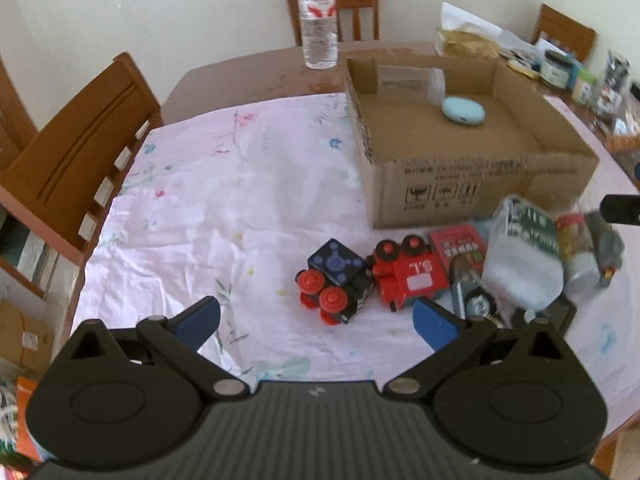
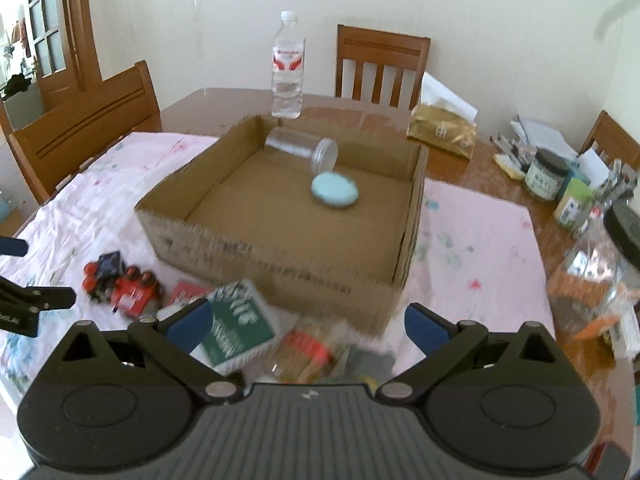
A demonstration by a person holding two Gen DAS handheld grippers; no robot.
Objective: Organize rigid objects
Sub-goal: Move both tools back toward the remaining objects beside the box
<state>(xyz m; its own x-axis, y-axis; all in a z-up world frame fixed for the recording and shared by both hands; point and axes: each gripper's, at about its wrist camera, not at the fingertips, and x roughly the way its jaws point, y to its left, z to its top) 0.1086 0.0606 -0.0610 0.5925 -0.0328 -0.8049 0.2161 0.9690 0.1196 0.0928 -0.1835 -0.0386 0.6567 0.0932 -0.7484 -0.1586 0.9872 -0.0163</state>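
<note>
An open cardboard box (image 1: 472,184) (image 2: 280,256) stands on the pink cloth. A pale blue oval case (image 1: 463,110) (image 2: 335,191) and a clear jar on its side (image 2: 304,152) lie in it. In front of the box lie a black toy train car (image 1: 338,280) (image 2: 102,270), a red toy train car (image 1: 408,274) (image 2: 134,290), a white packet with a green label (image 1: 524,256) (image 2: 236,326), a red card pack (image 1: 460,246) and a small jar (image 1: 580,248). My left gripper (image 1: 316,316) is open, just short of the toy cars. My right gripper (image 2: 306,324) is open above the packet.
A water bottle (image 1: 317,16) (image 2: 287,68) stands behind the box. Wooden chairs (image 1: 76,152) (image 2: 380,68) ring the table. Jars and clutter (image 2: 560,184) crowd the right side, with a plastic bag (image 2: 592,280) of items near my right gripper.
</note>
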